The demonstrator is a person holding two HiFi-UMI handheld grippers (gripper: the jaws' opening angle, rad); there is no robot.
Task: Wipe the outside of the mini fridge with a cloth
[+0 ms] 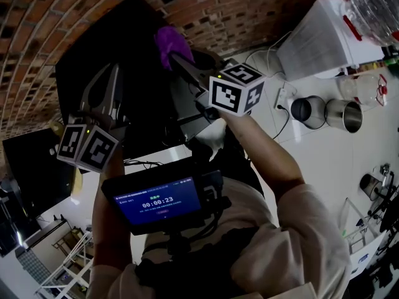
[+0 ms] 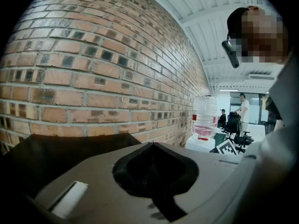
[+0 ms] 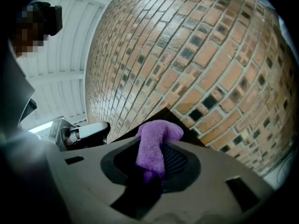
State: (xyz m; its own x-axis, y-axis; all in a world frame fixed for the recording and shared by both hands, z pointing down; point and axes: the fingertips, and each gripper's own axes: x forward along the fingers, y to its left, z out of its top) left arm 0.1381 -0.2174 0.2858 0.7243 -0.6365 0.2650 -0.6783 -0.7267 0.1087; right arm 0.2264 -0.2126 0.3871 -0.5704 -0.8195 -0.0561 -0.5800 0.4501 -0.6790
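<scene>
The right tongs (image 1: 176, 58) clamp a purple cloth (image 1: 167, 42), which bunches out past the tips over the right part of the black mini fridge (image 1: 124, 36) top. The fridge stands against a brick wall (image 1: 68, 11). The left tongs (image 1: 106, 76) are fully closed and empty, positioned left of the cloth, above the fridge top.

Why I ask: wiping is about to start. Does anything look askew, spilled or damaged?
Nothing stands out. The right tongs grip the purple cloth by the black fridge. The left tongs are shut and empty. No spill or damage shows.
</scene>
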